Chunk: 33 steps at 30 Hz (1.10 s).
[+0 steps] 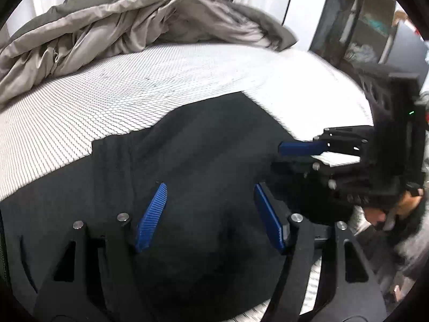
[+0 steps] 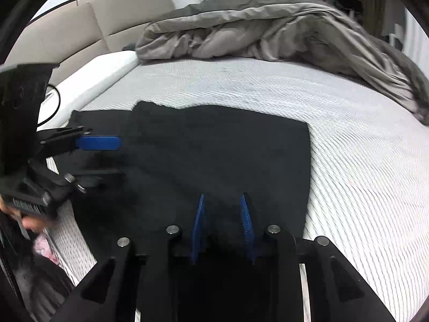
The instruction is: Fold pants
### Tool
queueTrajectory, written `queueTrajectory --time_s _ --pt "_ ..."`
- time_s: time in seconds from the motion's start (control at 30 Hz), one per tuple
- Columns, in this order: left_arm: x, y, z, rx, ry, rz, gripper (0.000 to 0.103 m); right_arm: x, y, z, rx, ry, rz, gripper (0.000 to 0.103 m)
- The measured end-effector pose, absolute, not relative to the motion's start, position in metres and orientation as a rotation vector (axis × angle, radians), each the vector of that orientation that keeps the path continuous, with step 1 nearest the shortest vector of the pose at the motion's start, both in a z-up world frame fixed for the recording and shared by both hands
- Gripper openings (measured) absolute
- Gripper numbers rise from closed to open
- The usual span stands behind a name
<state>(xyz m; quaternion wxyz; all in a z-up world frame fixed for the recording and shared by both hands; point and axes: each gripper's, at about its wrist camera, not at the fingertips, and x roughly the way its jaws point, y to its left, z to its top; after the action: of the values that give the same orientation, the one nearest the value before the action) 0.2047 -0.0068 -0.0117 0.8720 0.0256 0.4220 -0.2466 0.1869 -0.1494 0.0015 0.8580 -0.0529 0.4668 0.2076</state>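
Note:
Black pants point(image 1: 193, 161) lie folded flat on the white textured mattress point(image 1: 80, 102); in the right wrist view the pants point(image 2: 214, 147) form a rough rectangle. My left gripper point(image 1: 210, 201) hovers over the pants with its blue fingers point(image 1: 151, 214) spread wide and nothing between them. It also shows at the left of the right wrist view point(image 2: 107, 158), open over the pants' left edge. My right gripper point(image 2: 222, 212) is open with a narrower gap, above the near edge of the pants. It shows at the right of the left wrist view point(image 1: 292, 158), open, at the pants' right edge.
A crumpled grey duvet point(image 2: 268, 26) is heaped across the far side of the mattress point(image 2: 362, 174). A beige padded headboard point(image 2: 80, 32) stands far left. Dark shelving point(image 1: 362, 26) stands beyond the bed's right side. A hand point(image 1: 402, 204) holds the right gripper.

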Motion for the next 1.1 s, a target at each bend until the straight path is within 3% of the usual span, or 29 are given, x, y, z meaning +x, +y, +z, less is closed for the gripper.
queueTrajectory --time_s 0.13,0.37,0.57,0.6,0.77,0.87,0.93,1.1 --pt "0.245 0.0 -0.052 0.032 0.975 -0.512 0.06 0.229 -0.125 -0.036 -0.082 1.132 0.479 0.029" --pt "0.237 0.024 -0.047 0.049 0.939 -0.523 0.059 0.218 -0.148 -0.043 -0.295 1.053 0.301 0.028" --pt "0.222 0.033 -0.014 0.024 0.873 -0.494 0.06 0.21 -0.154 -0.02 -0.183 1.012 0.369 0.029" --pt "0.221 0.028 -0.008 0.029 0.841 -0.506 0.065 0.213 -0.148 -0.014 -0.136 0.997 0.397 0.03" --pt "0.263 0.004 -0.033 0.077 0.931 -0.413 0.067 0.246 -0.111 -0.018 -0.006 1.008 0.51 0.03" --pt "0.278 0.01 -0.051 0.056 0.948 -0.401 0.064 0.271 -0.092 -0.042 -0.026 1.079 0.506 0.03" --pt "0.28 0.024 -0.054 -0.004 0.944 -0.428 0.054 0.277 -0.083 -0.055 -0.135 1.106 0.473 0.029" --pt "0.271 0.035 -0.059 -0.022 0.926 -0.452 0.052 0.272 -0.118 -0.048 -0.278 1.079 0.272 0.029"
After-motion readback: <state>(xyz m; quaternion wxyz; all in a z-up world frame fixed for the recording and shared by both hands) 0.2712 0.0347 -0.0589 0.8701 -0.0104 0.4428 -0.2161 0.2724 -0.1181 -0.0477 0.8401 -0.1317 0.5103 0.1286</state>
